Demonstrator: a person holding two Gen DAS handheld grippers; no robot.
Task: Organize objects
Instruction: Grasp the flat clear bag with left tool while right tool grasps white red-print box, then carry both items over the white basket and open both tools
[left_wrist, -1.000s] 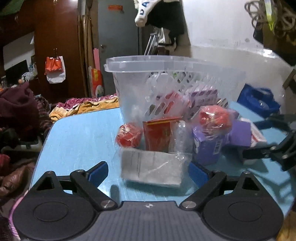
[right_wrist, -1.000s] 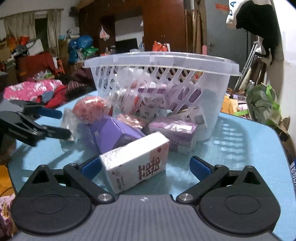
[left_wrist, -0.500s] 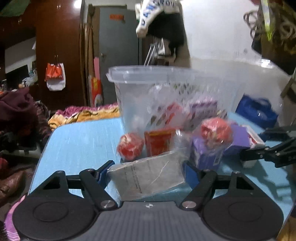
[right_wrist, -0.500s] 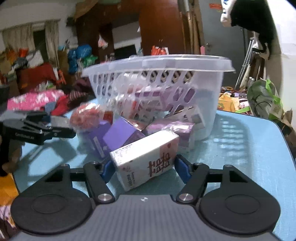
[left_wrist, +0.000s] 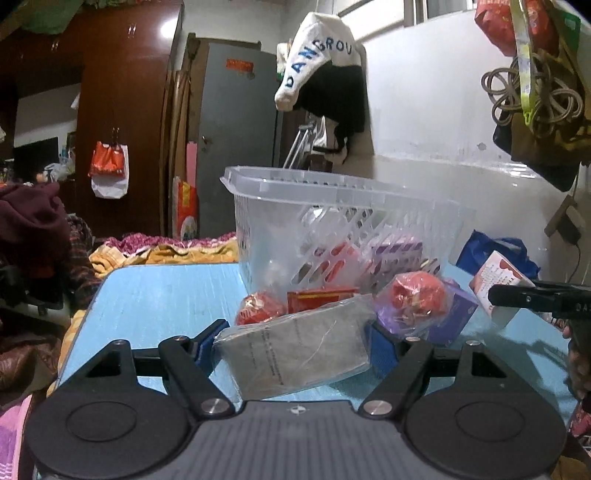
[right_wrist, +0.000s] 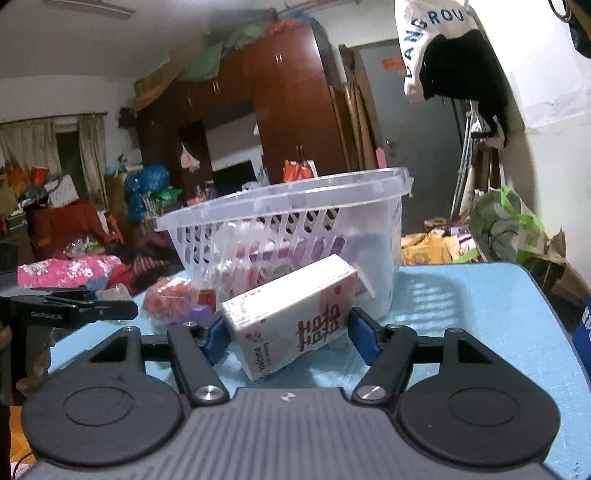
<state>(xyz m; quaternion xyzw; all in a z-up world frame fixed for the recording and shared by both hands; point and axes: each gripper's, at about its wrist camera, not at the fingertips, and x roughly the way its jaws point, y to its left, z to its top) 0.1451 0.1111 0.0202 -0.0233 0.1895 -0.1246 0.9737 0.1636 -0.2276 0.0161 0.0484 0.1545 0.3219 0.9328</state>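
On the blue table (left_wrist: 155, 295), the clear basket (left_wrist: 332, 206) already holds some packets. Left gripper (left_wrist: 295, 341) clamps a grey pouch (left_wrist: 295, 350), right gripper (right_wrist: 284, 334) a white carton (right_wrist: 295, 314); several near-side items remain.

A packet (left_wrist: 295, 350) sits between the left gripper (left_wrist: 293, 341) fingers, basket (left_wrist: 332, 221) beyond. A box (right_wrist: 291, 317) sits between the right gripper (right_wrist: 286, 332) fingers, basket behind.
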